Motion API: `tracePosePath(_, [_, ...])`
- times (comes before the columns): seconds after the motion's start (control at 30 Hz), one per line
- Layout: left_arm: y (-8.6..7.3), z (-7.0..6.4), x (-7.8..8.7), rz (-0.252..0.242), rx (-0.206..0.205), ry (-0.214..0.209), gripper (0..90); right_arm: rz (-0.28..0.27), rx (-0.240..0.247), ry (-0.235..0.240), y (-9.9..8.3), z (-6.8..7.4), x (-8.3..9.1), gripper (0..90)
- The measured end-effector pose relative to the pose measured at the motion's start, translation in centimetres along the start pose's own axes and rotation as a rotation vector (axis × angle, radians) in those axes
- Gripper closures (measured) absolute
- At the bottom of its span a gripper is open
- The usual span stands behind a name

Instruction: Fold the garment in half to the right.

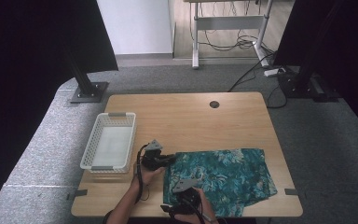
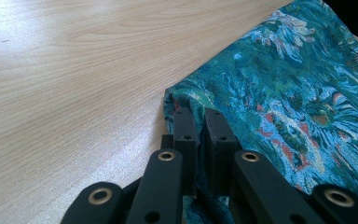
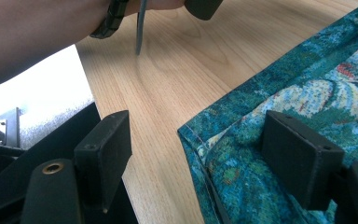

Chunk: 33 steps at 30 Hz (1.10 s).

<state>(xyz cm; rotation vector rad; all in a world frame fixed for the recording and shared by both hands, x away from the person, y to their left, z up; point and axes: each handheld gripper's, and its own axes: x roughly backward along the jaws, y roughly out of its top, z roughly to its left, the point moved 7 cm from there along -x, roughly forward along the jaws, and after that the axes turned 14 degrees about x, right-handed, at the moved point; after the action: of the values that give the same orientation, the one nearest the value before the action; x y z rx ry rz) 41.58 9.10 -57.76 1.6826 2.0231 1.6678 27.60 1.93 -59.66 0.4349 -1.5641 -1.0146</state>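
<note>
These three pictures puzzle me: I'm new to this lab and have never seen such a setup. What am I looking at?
A person sits at a wooden table with a hand-held two-jaw gripper in each hand. The high view looks down from above; the other two come from cameras riding on each gripper. A teal flowered cloth lies spread on the table, with a white basket to its left. The left gripper has its jaws shut on the cloth's corner. The right gripper is open, its jaws straddling another corner of the cloth without pinching it yet.
</note>
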Motion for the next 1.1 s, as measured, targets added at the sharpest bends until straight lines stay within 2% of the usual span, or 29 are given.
tracePosePath(0.2, [-0.01,0.00,0.01,0.000,0.000,0.000,84.0,0.012,0.003,-0.009,0.09,0.13,-0.45,24.6])
tracePosePath(0.43, [-0.04,0.06,0.03,0.002,0.000,0.000,84.0,0.013,-0.004,-0.041,0.09,-0.15,-0.64,27.0])
tracePosePath(0.73, [-0.08,0.16,0.01,0.004,0.003,0.001,84.0,0.017,0.013,-0.117,-0.05,-0.34,-0.63,37.4])
tracePosePath(1.1, [-0.10,0.17,-0.03,0.003,0.004,0.001,83.8,0.031,0.017,-0.173,-0.15,-0.66,-0.49,51.4])
